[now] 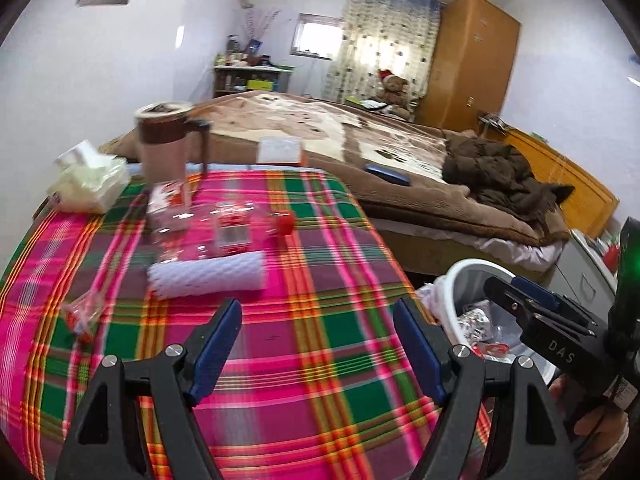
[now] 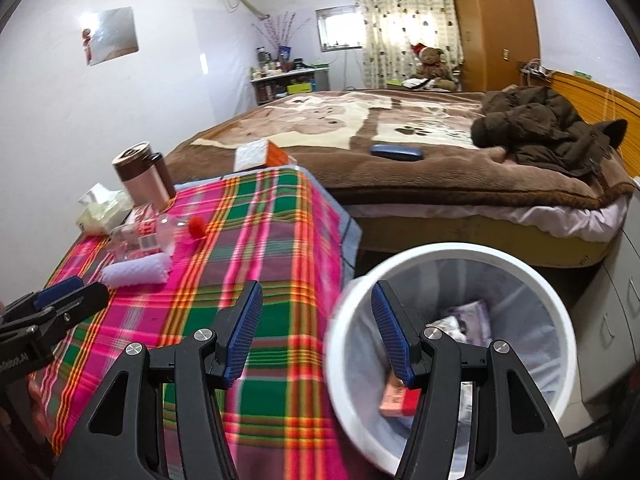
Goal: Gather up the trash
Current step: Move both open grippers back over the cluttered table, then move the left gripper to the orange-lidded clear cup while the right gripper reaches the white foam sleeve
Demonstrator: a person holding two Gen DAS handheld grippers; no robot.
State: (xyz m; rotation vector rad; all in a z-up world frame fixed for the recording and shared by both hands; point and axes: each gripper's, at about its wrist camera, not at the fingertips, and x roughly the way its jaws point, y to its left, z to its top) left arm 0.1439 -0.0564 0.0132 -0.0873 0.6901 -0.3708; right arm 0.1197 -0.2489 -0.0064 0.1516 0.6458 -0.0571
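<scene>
Several discarded wrappers already lie in the white round plastic bin (image 2: 532,280). Left on the plaid tablecloth (image 1: 304,360) are a clear crushed red-capped bottle (image 1: 224,228) and a white foam sleeve (image 1: 208,274). Both the left gripper (image 1: 318,328) and right gripper (image 2: 316,312) are held released, empty.

My left camera looks down past my hand-held gripper at the counter (image 1: 280,360); my right one sees it too, plus the bin (image 2: 460,256).

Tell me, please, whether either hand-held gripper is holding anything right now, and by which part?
Nothing is held: the left hand-held gripper and right hand-held gripper both stand open with empty jaws.
</scene>
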